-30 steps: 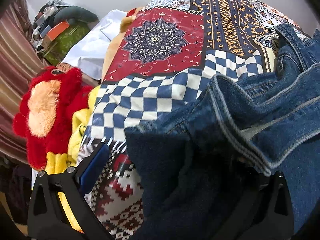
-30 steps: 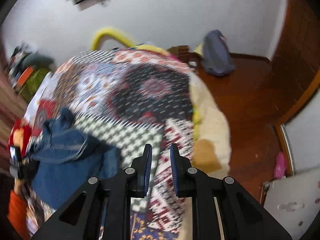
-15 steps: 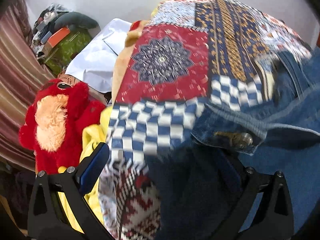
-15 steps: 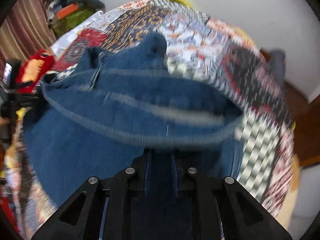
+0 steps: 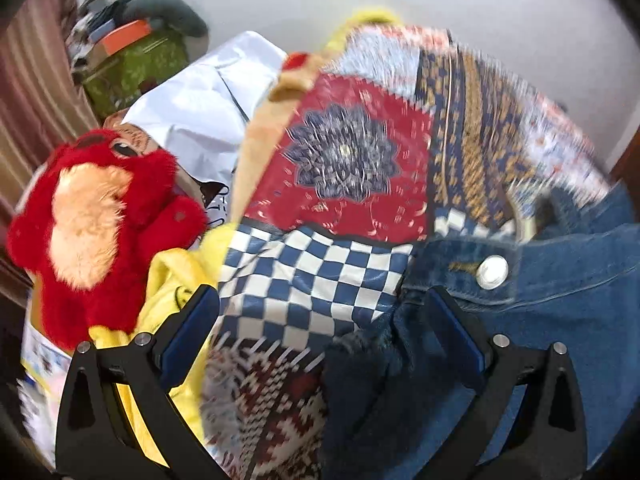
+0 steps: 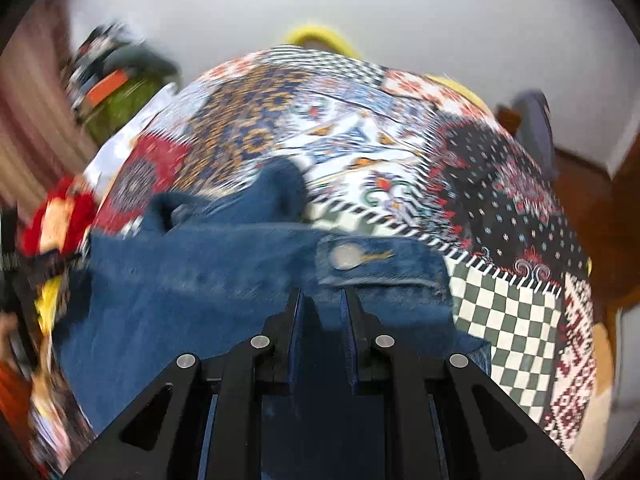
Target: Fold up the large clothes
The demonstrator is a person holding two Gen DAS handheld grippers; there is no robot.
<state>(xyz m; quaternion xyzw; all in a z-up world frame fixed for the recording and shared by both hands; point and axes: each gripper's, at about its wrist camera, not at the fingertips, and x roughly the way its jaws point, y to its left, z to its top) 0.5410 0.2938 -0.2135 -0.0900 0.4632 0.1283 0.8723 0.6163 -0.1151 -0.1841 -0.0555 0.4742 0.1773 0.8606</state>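
A blue denim jacket (image 5: 560, 320) with a silver button lies on a patchwork quilt (image 5: 352, 152) over the bed. In the left wrist view my left gripper (image 5: 324, 304) is open wide, its right finger at the jacket's dark edge, its left finger over the checkered patch. In the right wrist view the jacket (image 6: 180, 300) spreads across the lower left of the quilt (image 6: 400, 140). My right gripper (image 6: 322, 304) is nearly shut, with denim pinched between its fingers just below the buttoned cuff.
A red plush toy (image 5: 92, 220) and yellow cloth (image 5: 172, 280) lie at the bed's left side. A white sheet (image 5: 200, 108) and a green box with clutter (image 5: 132, 60) sit behind. Wooden floor (image 6: 592, 200) lies to the right of the bed.
My right gripper came down from above the bed onto the jacket and closed on its denim. The jacket shifted right in the left view, uncovering more checkered quilt and my left gripper's right finger.
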